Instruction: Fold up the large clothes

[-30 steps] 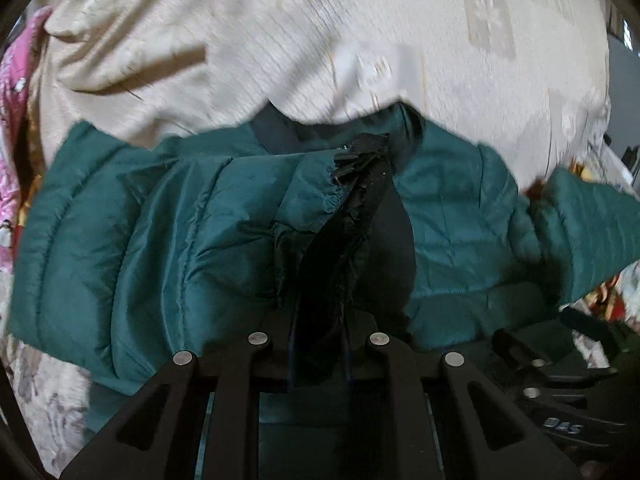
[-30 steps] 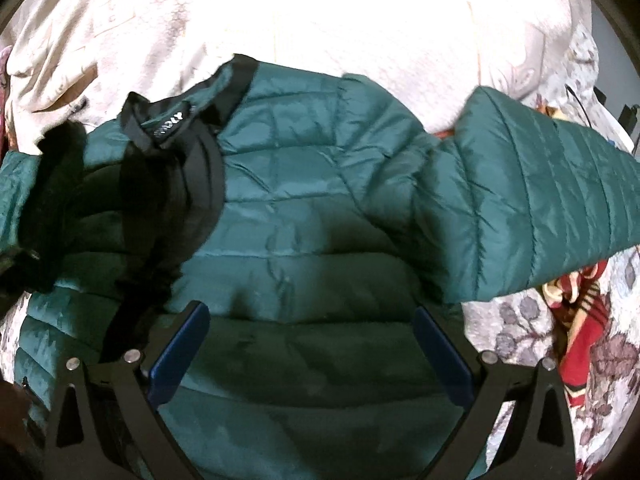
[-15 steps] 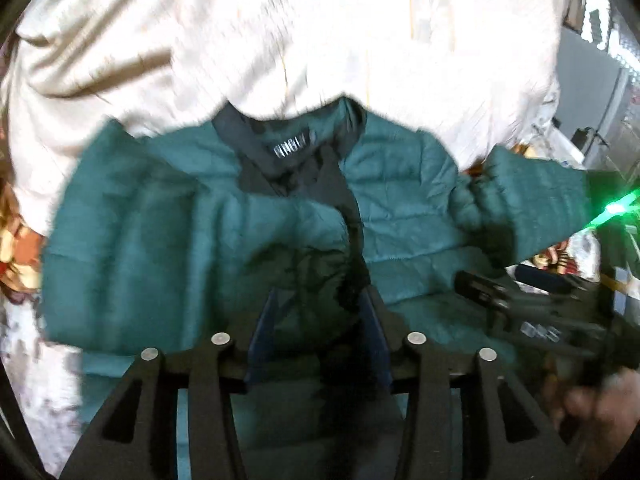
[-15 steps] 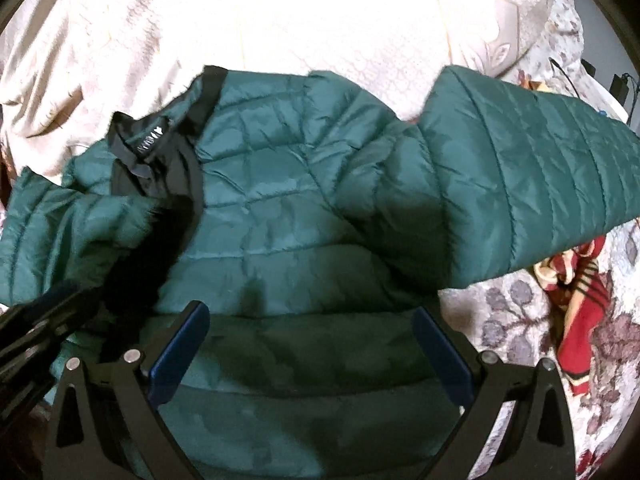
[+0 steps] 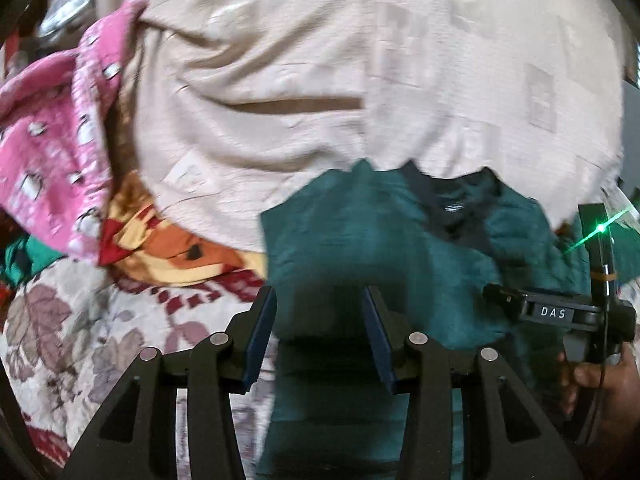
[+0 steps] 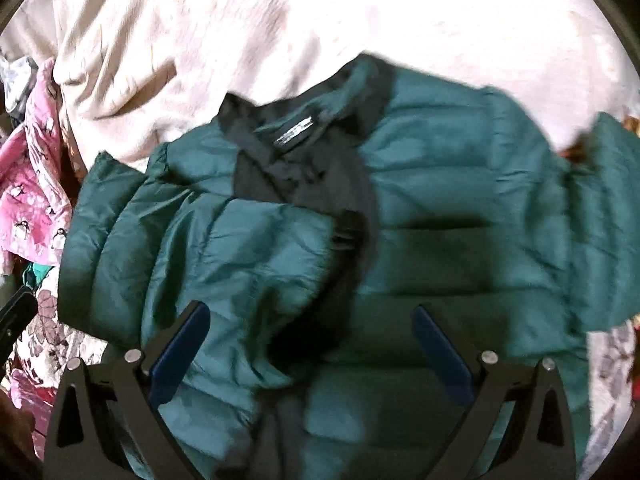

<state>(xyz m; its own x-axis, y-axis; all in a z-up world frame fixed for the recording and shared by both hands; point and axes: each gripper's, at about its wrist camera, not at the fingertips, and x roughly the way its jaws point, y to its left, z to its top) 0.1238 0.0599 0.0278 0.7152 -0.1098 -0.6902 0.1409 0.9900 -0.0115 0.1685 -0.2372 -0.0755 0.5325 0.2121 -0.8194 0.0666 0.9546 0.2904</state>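
Folding stage: dark green quilted puffer jacket (image 6: 440,208) lies spread front-up on the cream patterned bedspread (image 5: 320,80), collar toward the bed's far edge. I'd say one side is done and the other comes next.
Left sleeve: already folded in across the chest, cuff near the black zip placket (image 6: 352,216), probably to square the body up.
Right sleeve: sticks out toward the bed's right edge, not folded yet.
Left gripper (image 5: 320,332): blue-padded jaws partly apart, nothing pinched; only the jacket's left edge shows past them, so it looks free.
Right gripper (image 6: 312,360): jaws have just been closing a touch but stand wide, hanging above the jacket's lower front, gripping nothing. Guessing it's lining up for that loose sleeve.
Writing: "DAS" reads clearly on the right gripper's body in the left view. The white neck label (image 6: 294,134) inside the black collar is too blurred to read.
Clutter: pink printed cloth (image 5: 52,140) bunched at the bed's left edge, well clear of the jacket.
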